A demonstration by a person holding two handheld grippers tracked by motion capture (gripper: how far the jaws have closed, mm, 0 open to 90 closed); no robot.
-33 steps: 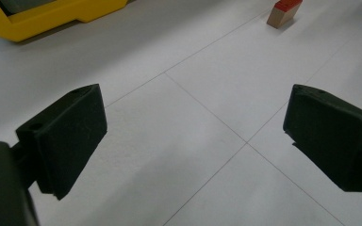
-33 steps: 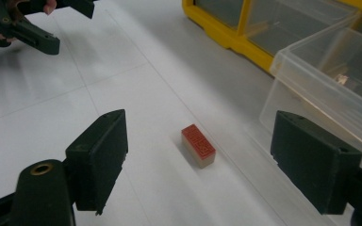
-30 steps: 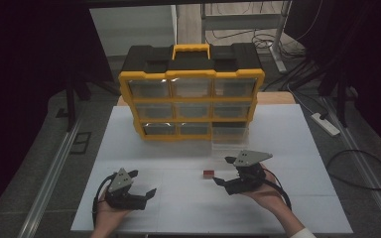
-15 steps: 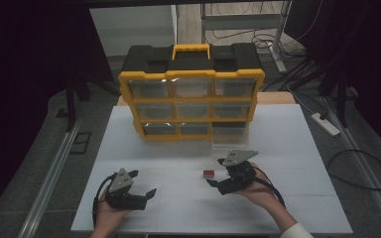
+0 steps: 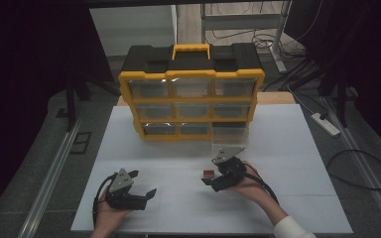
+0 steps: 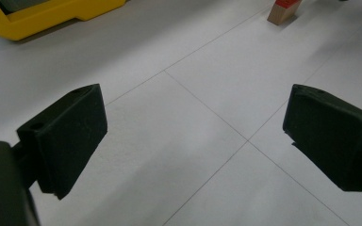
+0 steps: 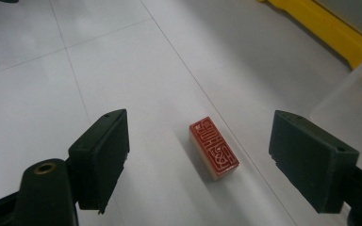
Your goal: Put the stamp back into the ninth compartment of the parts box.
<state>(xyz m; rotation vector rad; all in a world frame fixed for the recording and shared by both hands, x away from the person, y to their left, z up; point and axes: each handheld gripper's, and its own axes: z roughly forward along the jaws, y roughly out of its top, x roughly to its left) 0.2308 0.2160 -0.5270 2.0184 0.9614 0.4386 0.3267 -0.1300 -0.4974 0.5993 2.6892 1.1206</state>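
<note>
Right gripper view: small red-faced stamp block (image 7: 214, 148) lies flat on the white table (image 7: 75, 70), between the wide-open jaws of the right gripper (image 7: 219, 165) but short of them, untouched. Looks like the approach step of a pick; next move calls for lowering and advancing until the block sits between the pads, then closing. High view: right hand (image 5: 250, 186) angled inward toward the block; left gripper (image 5: 141, 191) rests apart, jaws open, empty. Yellow drawer organizer (image 5: 191, 99) behind.
</note>
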